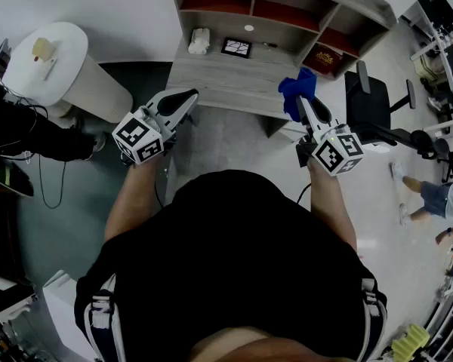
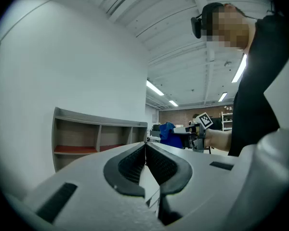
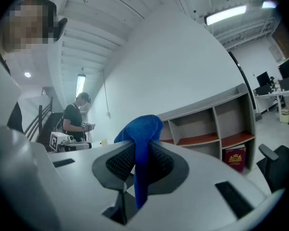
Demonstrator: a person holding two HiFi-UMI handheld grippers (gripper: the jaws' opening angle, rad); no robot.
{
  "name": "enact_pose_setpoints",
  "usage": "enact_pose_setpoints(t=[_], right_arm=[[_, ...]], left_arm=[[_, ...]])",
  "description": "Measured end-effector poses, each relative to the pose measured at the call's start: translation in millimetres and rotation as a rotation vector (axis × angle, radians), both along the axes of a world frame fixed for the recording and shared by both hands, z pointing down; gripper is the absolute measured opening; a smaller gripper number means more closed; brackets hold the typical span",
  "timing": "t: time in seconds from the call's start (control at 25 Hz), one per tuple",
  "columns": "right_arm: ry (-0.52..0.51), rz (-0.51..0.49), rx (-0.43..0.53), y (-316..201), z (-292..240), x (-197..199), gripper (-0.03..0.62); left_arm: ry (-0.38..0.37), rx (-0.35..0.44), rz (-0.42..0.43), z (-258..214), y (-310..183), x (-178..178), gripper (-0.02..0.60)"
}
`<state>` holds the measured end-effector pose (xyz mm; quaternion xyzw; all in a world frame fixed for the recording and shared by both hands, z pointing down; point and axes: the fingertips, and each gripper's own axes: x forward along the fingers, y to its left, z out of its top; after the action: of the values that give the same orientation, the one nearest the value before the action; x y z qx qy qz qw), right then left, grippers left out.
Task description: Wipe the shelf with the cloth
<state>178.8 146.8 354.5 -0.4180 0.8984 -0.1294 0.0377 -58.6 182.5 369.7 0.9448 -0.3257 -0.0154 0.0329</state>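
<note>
None done: shelf seemingly unwiped.
Right claw: clamped on cloth, short of shelf.
Left claw: together, empty.

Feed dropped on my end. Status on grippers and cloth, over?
Right gripper shut on blue cloth, over shelf front edge. Left gripper shut, empty. White object, picture frame on shelf top.

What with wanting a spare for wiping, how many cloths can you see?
1: the blue cloth, clamped in the right gripper. A white bundle on the shelf may be another; too small to tell.
</note>
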Motion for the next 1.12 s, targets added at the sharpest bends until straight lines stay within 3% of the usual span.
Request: enact_pose_setpoints(t=[0.44,1.12], right_arm=[[-0.007,-0.007,-0.015,2,7,11,0.06],[-0.018,-0.008,-0.049,-7,23,44,0.06]], left_arm=[[-0.059,0.01,0.038,-6,10,29,0.017],[-0.049,-0.06,0.048,8,1,60,0.017]])
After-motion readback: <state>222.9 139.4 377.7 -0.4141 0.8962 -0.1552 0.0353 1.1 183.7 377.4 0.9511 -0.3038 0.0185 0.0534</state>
